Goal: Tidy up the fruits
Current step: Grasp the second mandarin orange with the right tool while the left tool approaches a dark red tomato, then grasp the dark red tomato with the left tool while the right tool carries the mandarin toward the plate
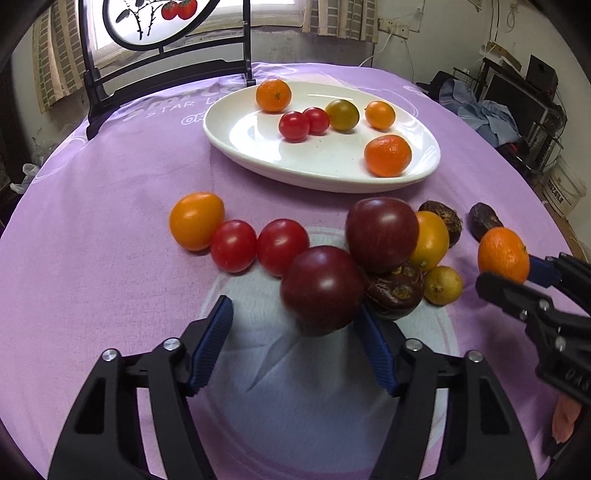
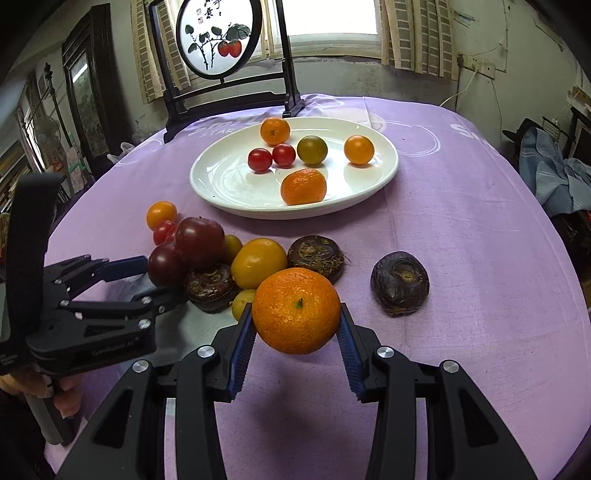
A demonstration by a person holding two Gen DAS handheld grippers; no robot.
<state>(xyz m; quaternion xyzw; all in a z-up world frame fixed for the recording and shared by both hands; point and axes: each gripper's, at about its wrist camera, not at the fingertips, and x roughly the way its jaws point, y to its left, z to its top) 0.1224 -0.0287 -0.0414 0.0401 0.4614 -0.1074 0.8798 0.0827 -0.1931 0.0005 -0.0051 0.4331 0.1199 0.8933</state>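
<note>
the right gripper (image 2: 296,334) is clamping a mandarin orange (image 2: 296,310) between its blue pads and holding it clear of the purple tablecloth (image 2: 461,240), a shadow showing on the cloth beneath it. the left gripper (image 1: 295,328) is spread wide with its fingers to either side of a dark red plum (image 1: 322,290); the right-hand pad is touching or nearly touching the plum while the left-hand pad is standing apart from it. a second dark red plum (image 1: 382,234) is sitting just behind, pressing against a yellow-orange fruit (image 1: 432,240) and above a brown water chestnut (image 1: 397,291). two red cherry tomatoes (image 1: 233,245) and an orange tomato (image 1: 196,220) are lying in a touching row to the left of the pile. one lone water chestnut (image 2: 400,282) is resting well apart to the right. farther back, the white oval plate (image 2: 221,184) is carrying two mandarins, two red cherry tomatoes, a greenish tomato (image 2: 312,149) and an orange tomato. a painted round screen (image 2: 218,35) in a black stand is standing at the table's far edge.
</note>
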